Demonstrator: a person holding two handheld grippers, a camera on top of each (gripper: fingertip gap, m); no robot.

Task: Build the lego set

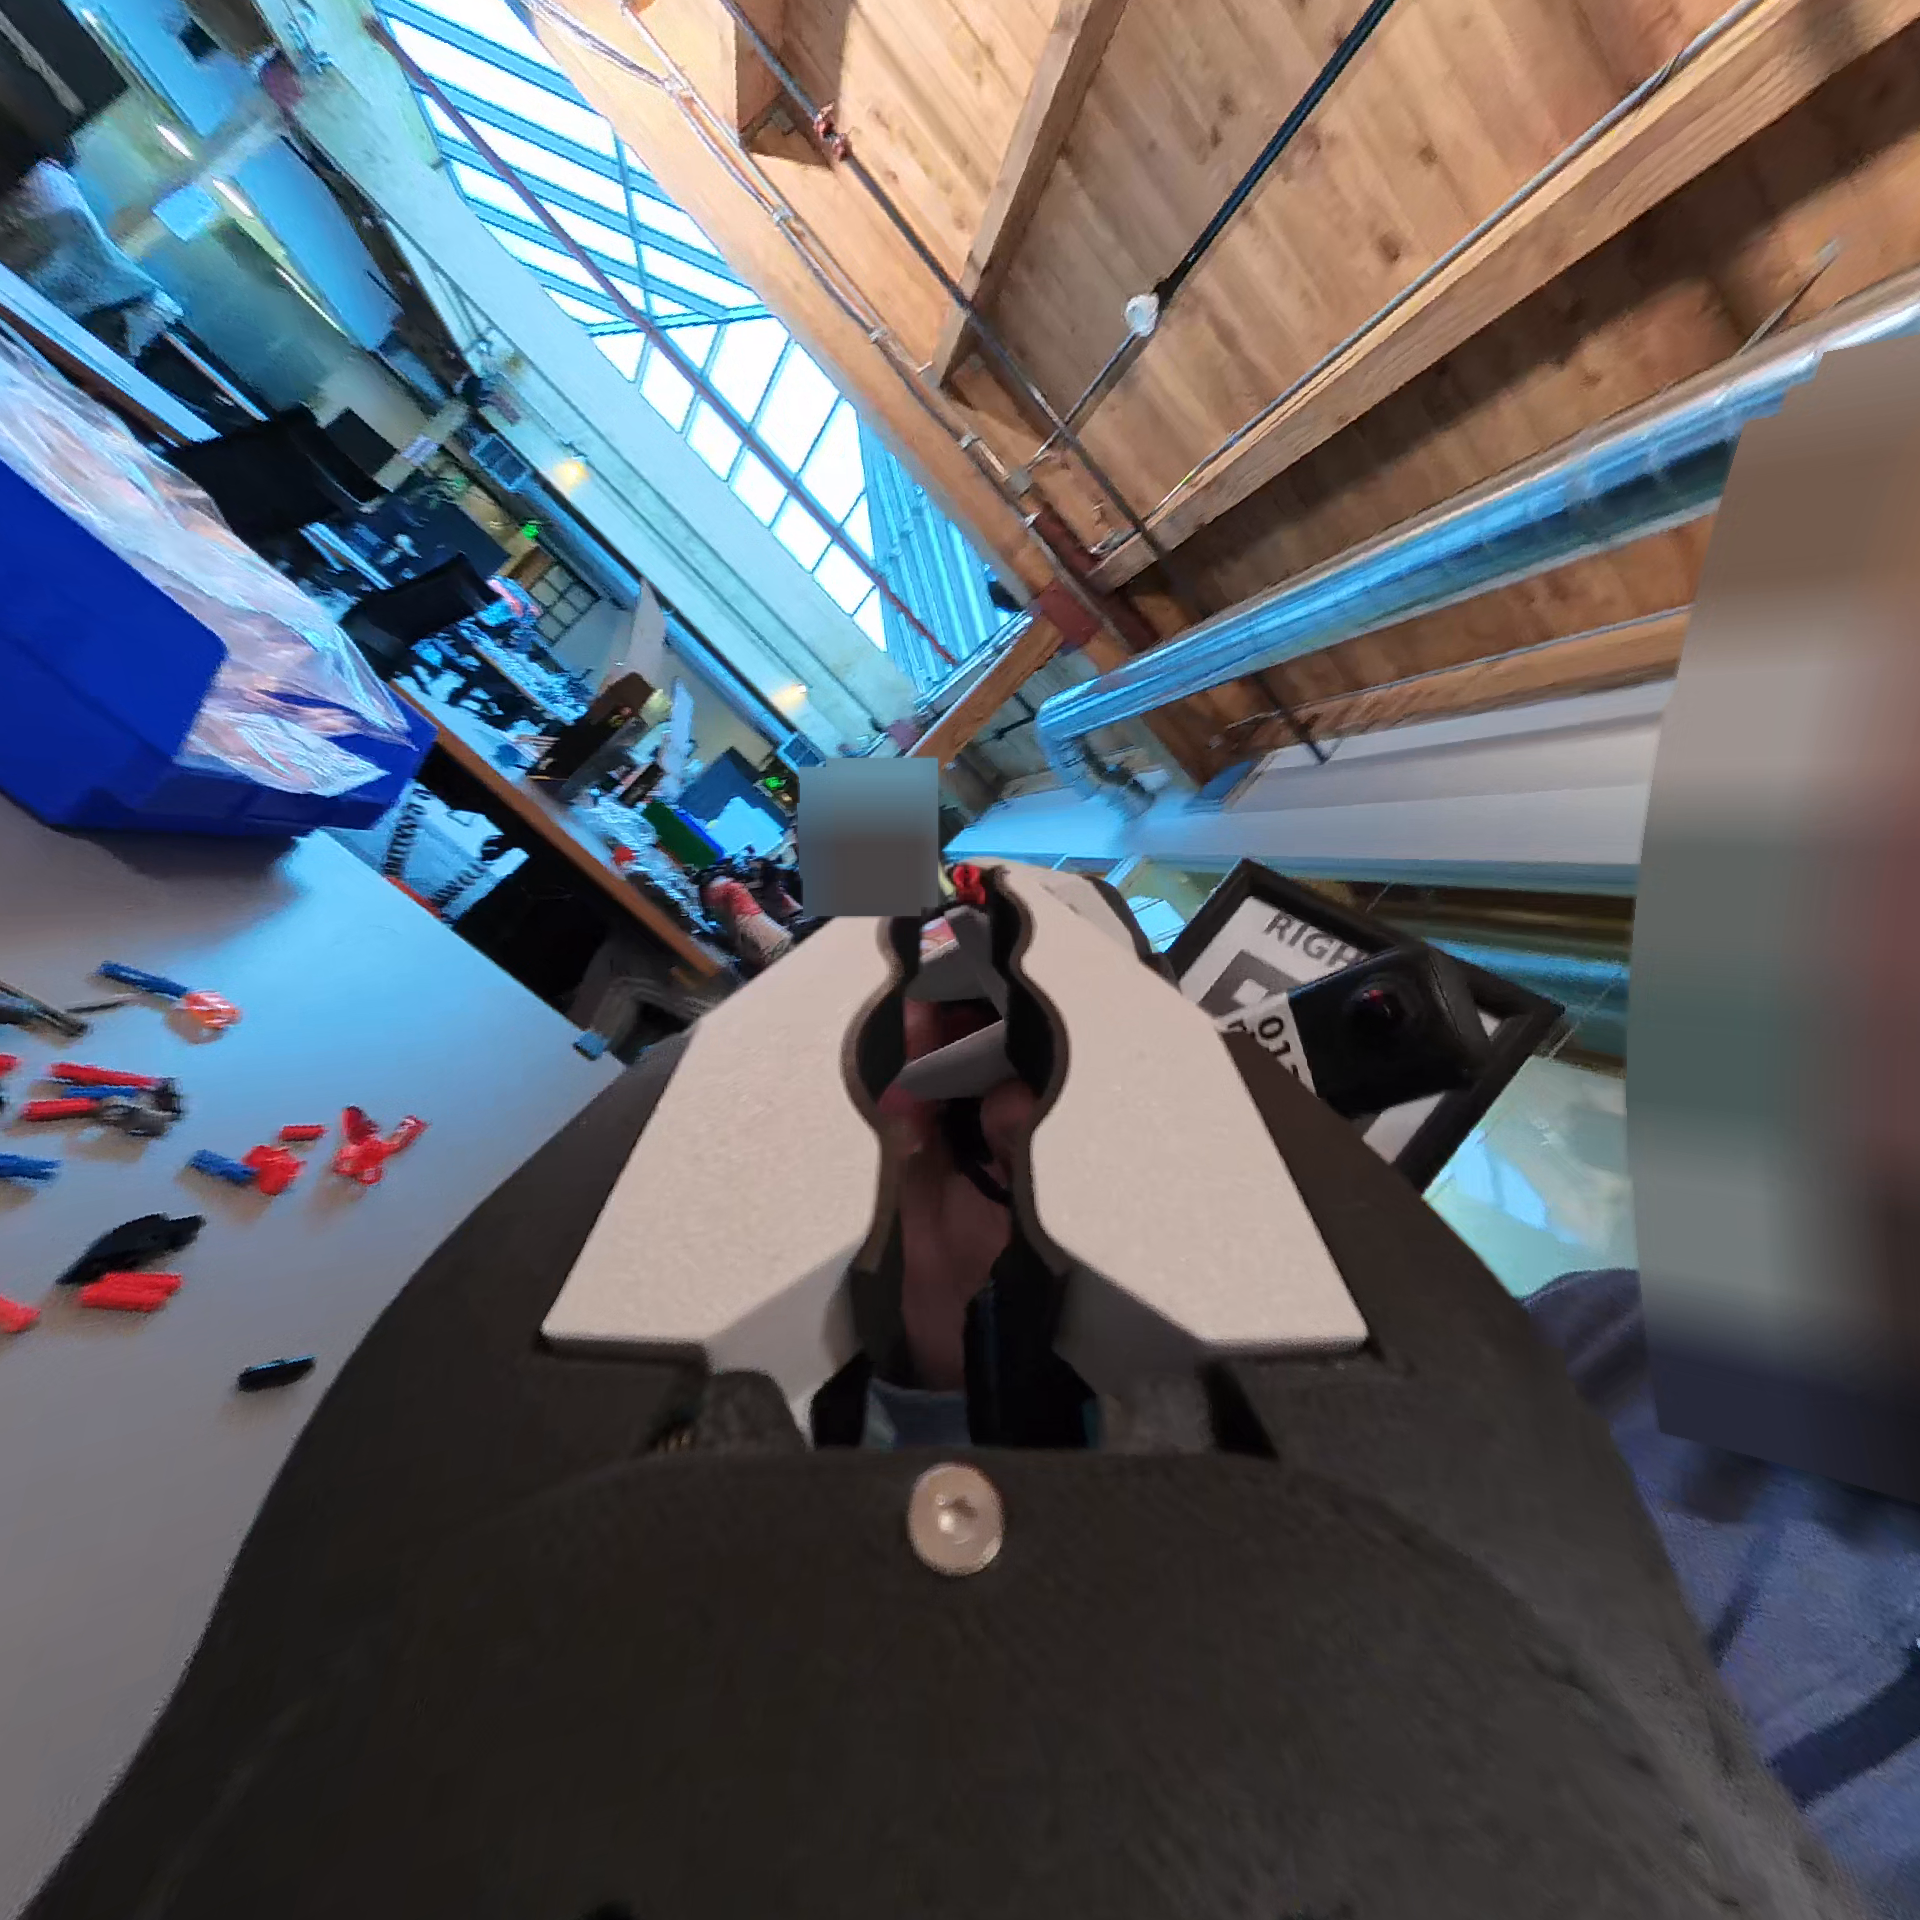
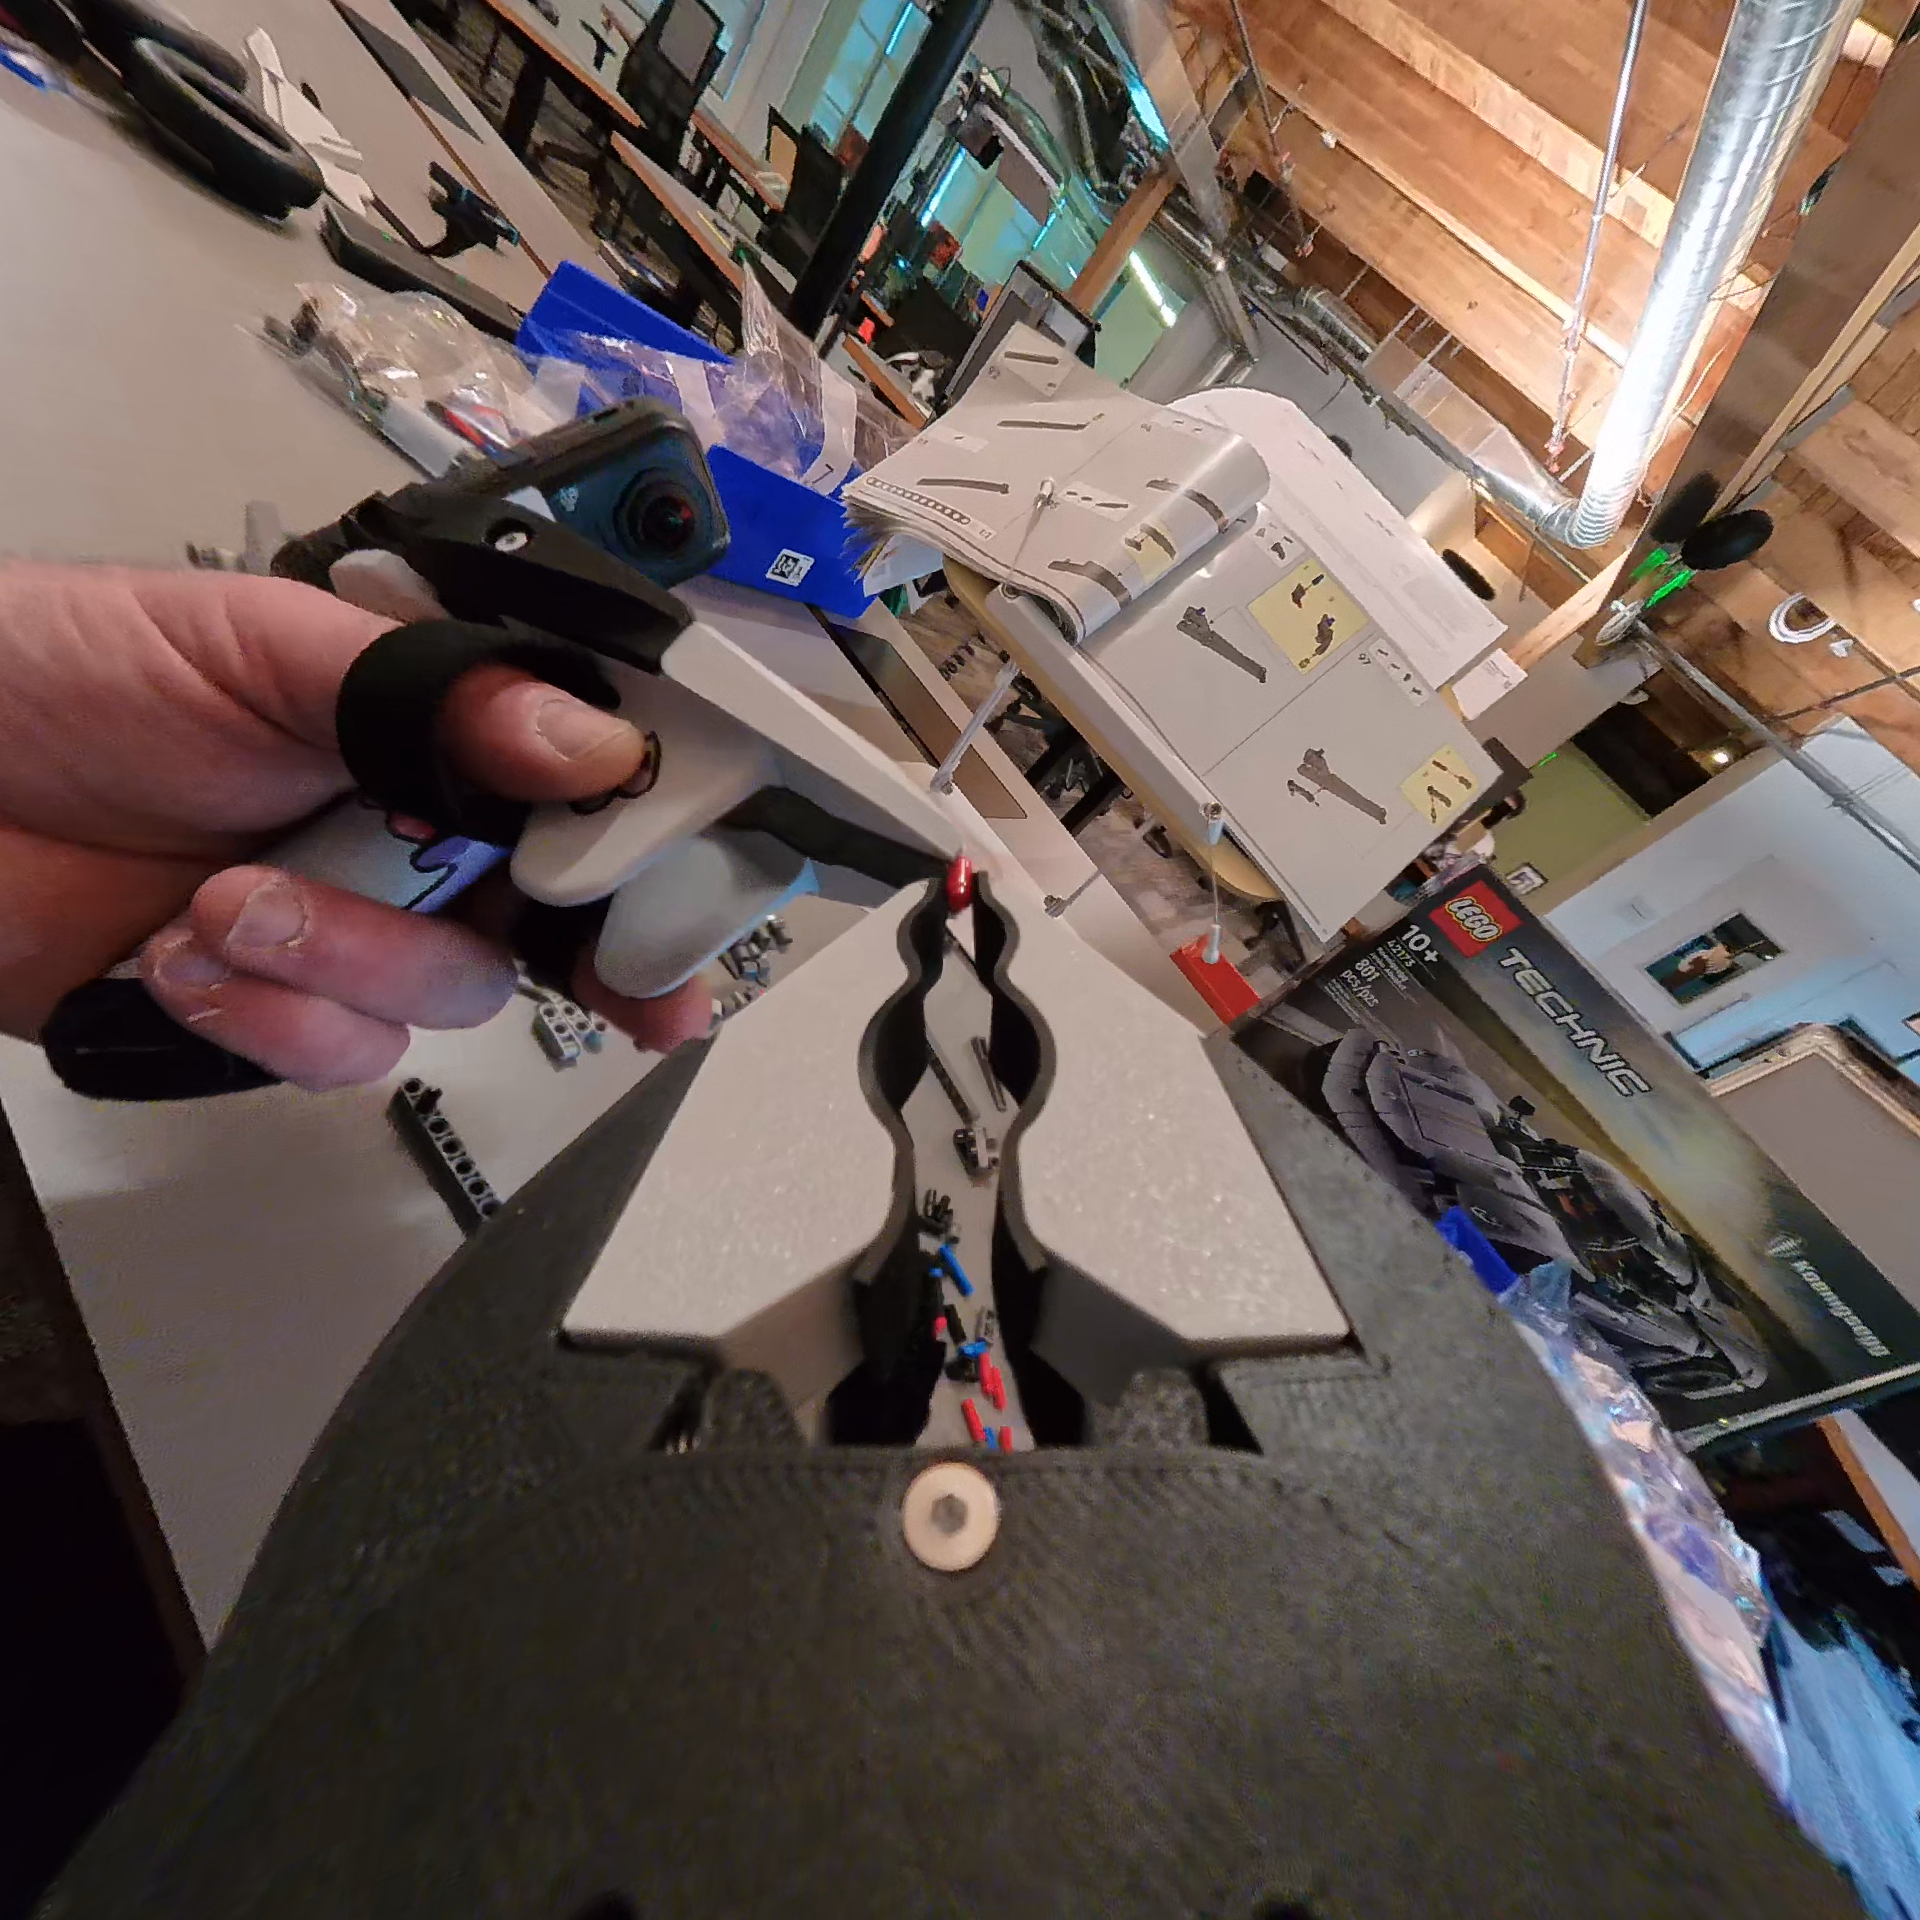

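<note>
2 grippers: raised off the table, tips meeting in mid-air over the work area.
Right gripper (image 2: pixel 961 891): fingers drawn nearly together at the tips, pinching a small red piece (image 2: pixel 960 883) between them.
Left gripper (image 1: pixel 961 909): tips close together with a narrow gap; a bit of red (image 1: pixel 968 881) shows right at them, but I cannot tell whether these fingers grip it or only touch it.
Left hand (image 2: pixel 218 821): wrapped round the left gripper's grey handle, one finger through a black strap, seen from the right wrist view.
Loose lego pieces (image 1: pixel 270 1164): red, blue and black bits scattered on the grey table (image 1: pixel 343 997), well below and to the side of the grippers.
Black beam (image 2: pixel 447 1153): a long holed piece lying flat on the table under the left hand.
Instruction booklet (image 2: pixel 1226 665): propped open on a stand behind the grippers, pages showing build steps.
Lego box (image 2: pixel 1538 1132): lying to the right, beside the booklet stand.
Blue bin (image 1: pixel 114 675): on the table's far side, with clear plastic bags (image 1: pixel 239 623) draped over it.
Overhead: wooden beams and a silver duct (image 2: pixel 1704 229).
</note>
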